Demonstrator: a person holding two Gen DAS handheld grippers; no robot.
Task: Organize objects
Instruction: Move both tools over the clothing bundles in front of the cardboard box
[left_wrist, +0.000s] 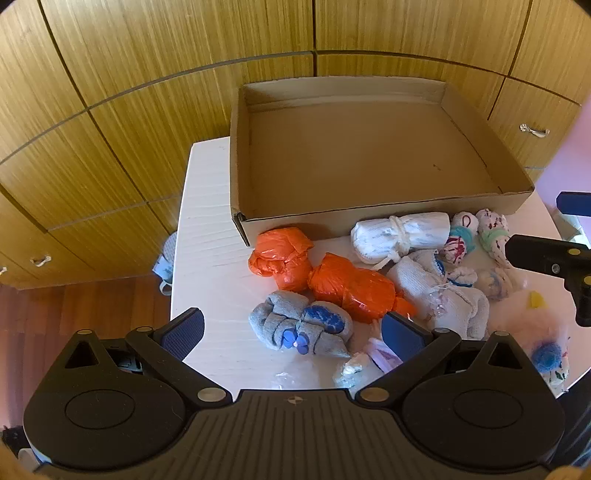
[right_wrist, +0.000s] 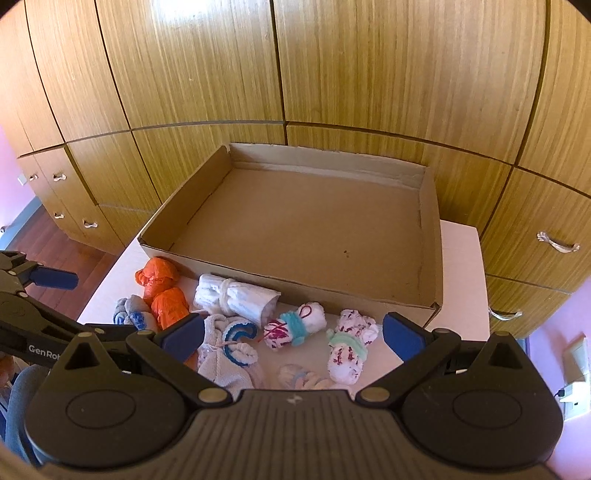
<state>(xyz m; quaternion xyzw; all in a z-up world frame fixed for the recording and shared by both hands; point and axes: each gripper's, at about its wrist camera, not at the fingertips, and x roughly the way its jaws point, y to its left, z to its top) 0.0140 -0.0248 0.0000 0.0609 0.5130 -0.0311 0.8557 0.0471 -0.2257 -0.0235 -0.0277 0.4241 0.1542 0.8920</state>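
An empty cardboard box stands at the back of a white table; it also shows in the right wrist view. In front of it lie rolled bundles: two orange plastic ones, a grey and blue sock roll, a white tied roll and several small patterned rolls. My left gripper is open, hovering over the grey sock roll. My right gripper is open above the patterned rolls. Neither holds anything.
Wooden cabinets with metal handles stand behind and beside the table. Wood floor lies to the left. The table edge runs close to the left of the bundles. The right gripper's fingers show at the left view's right edge.
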